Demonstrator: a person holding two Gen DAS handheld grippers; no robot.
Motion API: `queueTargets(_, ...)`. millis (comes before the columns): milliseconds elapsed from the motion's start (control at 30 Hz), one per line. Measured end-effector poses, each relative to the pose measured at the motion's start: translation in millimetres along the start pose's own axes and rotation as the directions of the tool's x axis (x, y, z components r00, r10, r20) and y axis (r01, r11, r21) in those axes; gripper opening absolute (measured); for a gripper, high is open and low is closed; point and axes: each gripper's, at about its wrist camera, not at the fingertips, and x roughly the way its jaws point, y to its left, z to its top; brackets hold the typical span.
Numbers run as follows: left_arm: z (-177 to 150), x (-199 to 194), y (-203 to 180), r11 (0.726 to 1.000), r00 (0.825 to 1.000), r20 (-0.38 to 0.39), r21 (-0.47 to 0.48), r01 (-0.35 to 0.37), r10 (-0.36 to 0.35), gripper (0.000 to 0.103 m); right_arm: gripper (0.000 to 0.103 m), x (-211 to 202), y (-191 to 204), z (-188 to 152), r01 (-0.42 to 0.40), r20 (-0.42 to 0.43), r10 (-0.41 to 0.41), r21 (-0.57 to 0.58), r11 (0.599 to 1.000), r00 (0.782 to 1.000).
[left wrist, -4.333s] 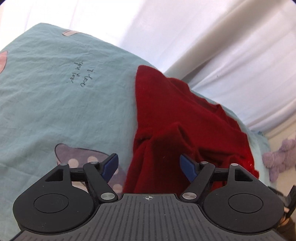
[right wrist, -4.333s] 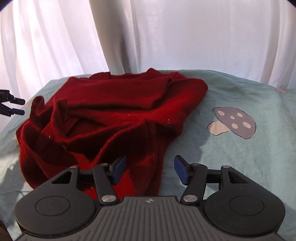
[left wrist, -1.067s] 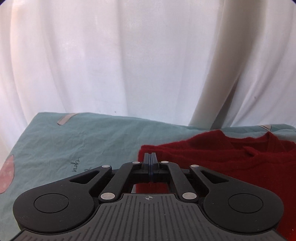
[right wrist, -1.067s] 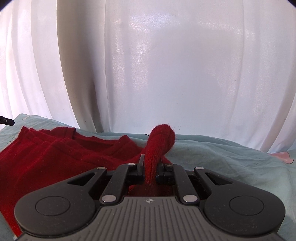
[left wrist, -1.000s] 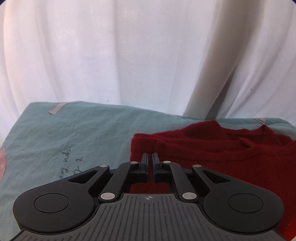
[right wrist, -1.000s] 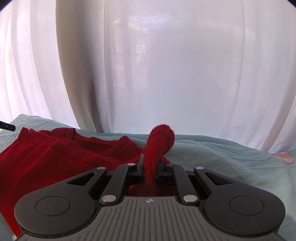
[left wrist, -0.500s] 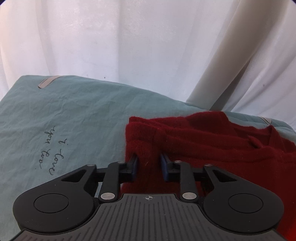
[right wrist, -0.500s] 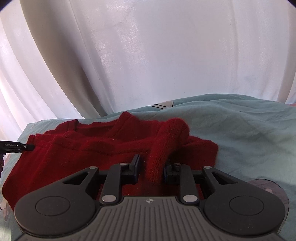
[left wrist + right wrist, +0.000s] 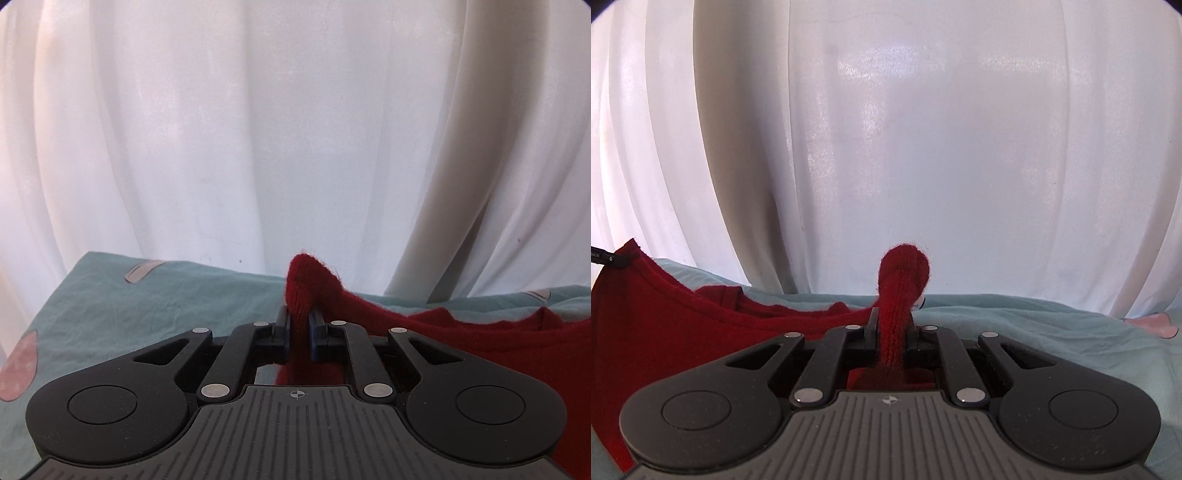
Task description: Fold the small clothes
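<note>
A dark red knitted sweater (image 9: pixel 480 339) lies on a teal bedsheet (image 9: pixel 147 302). My left gripper (image 9: pixel 298 328) is shut on a bunched fold of the sweater's left edge, which pokes up between the fingers. My right gripper (image 9: pixel 892 328) is shut on a bunched fold of the sweater (image 9: pixel 665 332) at its right edge. The sweater hangs stretched between the two grippers, lifted at both ends. The tip of my left gripper shows at the far left of the right wrist view.
White curtains (image 9: pixel 295 129) hang right behind the bed and fill the upper part of both views. The bedsheet carries mushroom prints, one pink at the left (image 9: pixel 18 365) and one pink at the right (image 9: pixel 1156 323).
Both grippers opened half a second ago over the sweater's corners and have shut on them again. Both have tilted up and lifted the fabric off the sheet.
</note>
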Motion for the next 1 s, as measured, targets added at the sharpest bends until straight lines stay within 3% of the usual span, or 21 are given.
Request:
queueTargets(133, 8.3, 3.5, -8.9, 0.999, 0.998, 0.055, 0.007, -0.039, 0.038, 0.012, 0.008, 7.9, 6.1, 9.7, 0.071, 0.046, -0.068, -0.065, 0.995, 0.997)
queueTargets(233, 3.5, 22.1, -17.8, 0.995, 0.994, 0.054, 0.015, -0.095, 0.094, 0.012, 0.009, 23.4, 5.4, 8.3, 0.095, 0.033, -0.094, -0.062, 0.994, 0.995)
queueTargets(333, -16.0, 56.1, -30.5, 0.985, 0.986, -0.033, 0.066, -0.162, 0.165, 0.014, 0.009, 44.2, 2.3, -1.9, 0.117, -0.026, -0.119, -0.054, 0.992, 0.993)
queueTargets(400, -31.2, 72.5, -35.7, 0.979, 0.976, -0.109, 0.106, -0.175, 0.186, 0.014, 0.012, 58.5, -0.6, -10.3, 0.122, -0.11, -0.127, -0.051, 0.991, 0.986)
queueTargets(467, -40.3, 68.7, -35.9, 0.978, 0.975, -0.113, 0.109, -0.178, 0.19, 0.02, 0.018, 61.8, -2.4, -17.1, 0.161, -0.162, -0.167, -0.046, 0.986, 0.973)
queueTargets(600, -42.7, 34.1, -45.0, 0.989, 0.989, -0.065, 0.077, -0.129, 0.135, 0.028, 0.024, 25.5, 3.1, -13.8, 0.167, -0.105, -0.166, -0.003, 0.986, 0.98)
queueTargets(733, -55.7, 2.3, -88.1, 0.99, 0.999, -0.031, 0.133, 0.042, -0.038, 0.053, 0.024, 5.1, 51.1, -17.3, -0.007, -0.084, -0.001, -0.091, 0.996, 0.996)
queueTargets(833, -70.3, 5.7, -121.0, 0.973, 0.988, -0.091, 0.18, 0.142, -0.127, 0.054, 0.024, 13.1, 93.6, -31.8, -0.121, -0.142, 0.093, -0.205, 0.971, 0.986)
queueTargets(933, -84.0, 22.1, -134.2, 0.973, 0.987, -0.12, 0.196, 0.126, -0.103, 0.056, 0.024, 29.0, 117.6, -52.0, -0.114, -0.183, 0.055, -0.328, 0.938, 0.982)
queueTargets(1000, -88.4, 27.9, -129.9, 0.971, 0.993, -0.079, 0.216, 0.105, -0.09, 0.061, 0.026, 32.2, 112.6, -58.1, -0.094, -0.156, 0.044, -0.335, 0.937, 0.987)
